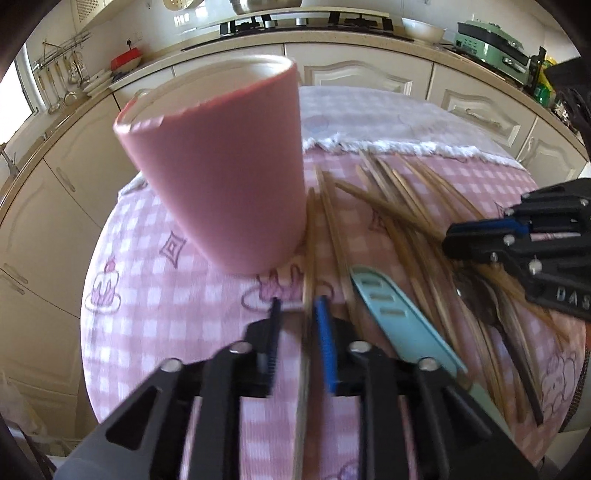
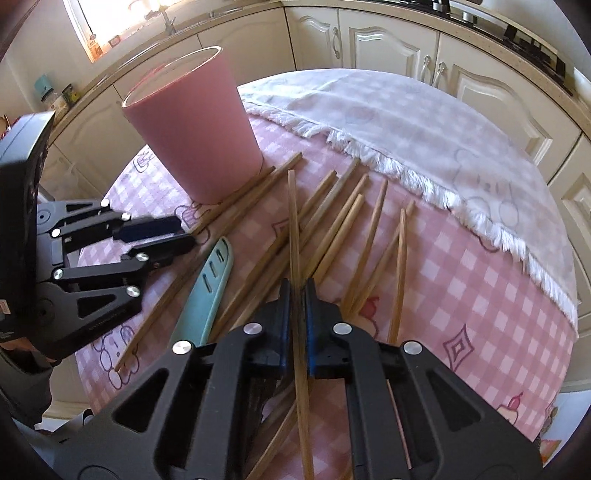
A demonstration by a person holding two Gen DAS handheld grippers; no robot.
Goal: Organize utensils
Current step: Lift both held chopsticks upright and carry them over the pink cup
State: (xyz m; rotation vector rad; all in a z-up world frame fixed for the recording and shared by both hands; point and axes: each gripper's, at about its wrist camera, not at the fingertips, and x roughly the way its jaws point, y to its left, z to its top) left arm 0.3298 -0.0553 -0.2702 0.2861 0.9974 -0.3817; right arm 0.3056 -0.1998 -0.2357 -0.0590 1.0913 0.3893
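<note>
A pink cup stands upright on the pink checked tablecloth; it also shows in the right wrist view. Several wooden chopsticks lie scattered beside it. My right gripper is shut on one chopstick, which points forward between the pads. My left gripper is open, with a chopstick lying loose between its fingers, just in front of the cup. A light blue knife sheath lies right of the left gripper, and shows in the right wrist view.
A white fringed cloth covers the far part of the round table. Cream kitchen cabinets and a counter with a stove surround the table. The table edge drops off at the left.
</note>
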